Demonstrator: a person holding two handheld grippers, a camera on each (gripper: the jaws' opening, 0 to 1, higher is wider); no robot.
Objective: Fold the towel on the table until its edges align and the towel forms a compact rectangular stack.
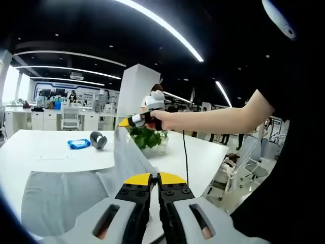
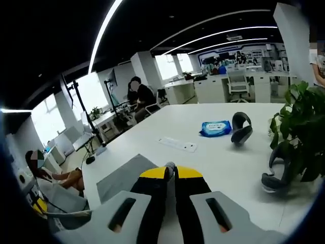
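Nearest in the left gripper view, the left gripper (image 1: pixel 154 178) has its yellow-tipped jaws pressed together on a raised edge of the grey towel (image 1: pixel 56 195), whose cloth climbs out of the jaws as a taut band. That band runs up and away to the right gripper (image 1: pixel 125 122), held in the person's hand (image 1: pixel 158 119) above the white table (image 1: pixel 45 147); its yellow tip meets the lifted corner, and it seems to be gripping the cloth. In the right gripper view, the jaws of that gripper (image 2: pixel 171 172) are closed with a thin sliver of grey fabric pinched between the tips.

The rest of the towel (image 2: pixel 124 177) lies flat on the table below and to the left of both grippers. The held edge stretches lengthwise between the two grippers, so the fold likely turns on carrying that edge across to the flat part's far side; the left gripper is the nearer to it.

Farther off stand a blue wipes packet (image 1: pixel 79 144), its print too small to read, a grey headset (image 2: pixel 241 128) and a potted plant (image 1: pixel 147 137).
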